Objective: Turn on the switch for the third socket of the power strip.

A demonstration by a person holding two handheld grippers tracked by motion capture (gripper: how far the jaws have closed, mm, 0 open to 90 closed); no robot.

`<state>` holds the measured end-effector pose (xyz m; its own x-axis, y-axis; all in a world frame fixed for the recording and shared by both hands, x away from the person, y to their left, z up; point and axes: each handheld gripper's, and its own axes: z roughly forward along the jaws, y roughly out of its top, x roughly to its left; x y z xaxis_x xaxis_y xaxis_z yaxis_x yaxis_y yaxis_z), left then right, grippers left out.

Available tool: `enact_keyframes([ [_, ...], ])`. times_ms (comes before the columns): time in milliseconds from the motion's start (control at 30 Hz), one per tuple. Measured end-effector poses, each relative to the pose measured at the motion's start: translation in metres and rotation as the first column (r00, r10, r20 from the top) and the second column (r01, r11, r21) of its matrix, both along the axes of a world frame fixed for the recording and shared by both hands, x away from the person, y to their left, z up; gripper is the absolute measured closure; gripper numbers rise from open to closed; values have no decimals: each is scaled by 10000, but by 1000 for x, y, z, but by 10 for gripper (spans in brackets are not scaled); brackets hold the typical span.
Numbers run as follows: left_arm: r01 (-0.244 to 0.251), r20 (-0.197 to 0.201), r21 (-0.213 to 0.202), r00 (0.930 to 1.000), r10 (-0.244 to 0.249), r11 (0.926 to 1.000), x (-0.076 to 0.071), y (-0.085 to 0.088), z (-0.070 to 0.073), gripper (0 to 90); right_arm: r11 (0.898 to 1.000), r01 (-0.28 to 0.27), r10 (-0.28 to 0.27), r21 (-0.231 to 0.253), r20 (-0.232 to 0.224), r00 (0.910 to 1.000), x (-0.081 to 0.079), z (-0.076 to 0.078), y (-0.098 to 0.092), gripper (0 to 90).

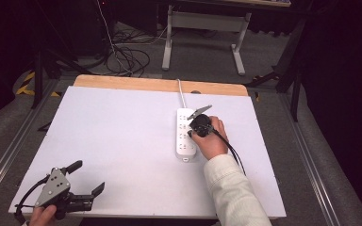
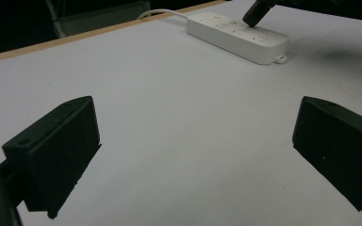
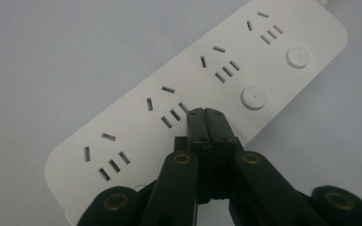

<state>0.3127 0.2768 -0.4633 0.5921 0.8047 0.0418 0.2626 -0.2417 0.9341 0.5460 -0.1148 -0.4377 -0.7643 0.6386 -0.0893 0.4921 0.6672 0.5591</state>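
Now right gripper (image 3: 205, 113), jaws pressed together, tips on the strip (image 3: 136, 122) at frame centre. Left gripper (image 1: 86, 177), lower left, jaws wide, holding nothing.

A lab or recording workspace is suggested. A white counter (image 1: 122, 141) with a wooden back edge is set on grey carpet (image 1: 207, 61), with metal rails (image 1: 9, 146) laid along both sides. Loose cables (image 1: 127, 56) are left on the floor behind it, beside the grey legs of a desk (image 1: 202, 28). The surroundings are kept dark, as in a screened-off test bay.
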Motion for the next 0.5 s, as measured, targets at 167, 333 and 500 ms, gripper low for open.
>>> enact_keyframes([
  [167, 11, 2, 2, 10000, -11, 10000, 0, 0, 0, 18, 9999, 60, -60, -92, 4, 10000, -1, -1, 1, 900],
  [333, 23, 8, -5, 10000, -23, 10000, 0, 0, 0, 18, 9999, 169, -169, -7, -88, 9998, 0, -1, 1, 900],
  [500, 36, 15, 3, 10000, -36, 10000, 0, 0, 0, 17, 9997, 238, -237, 66, -173, 9996, 1, -2, 0, 900],
])
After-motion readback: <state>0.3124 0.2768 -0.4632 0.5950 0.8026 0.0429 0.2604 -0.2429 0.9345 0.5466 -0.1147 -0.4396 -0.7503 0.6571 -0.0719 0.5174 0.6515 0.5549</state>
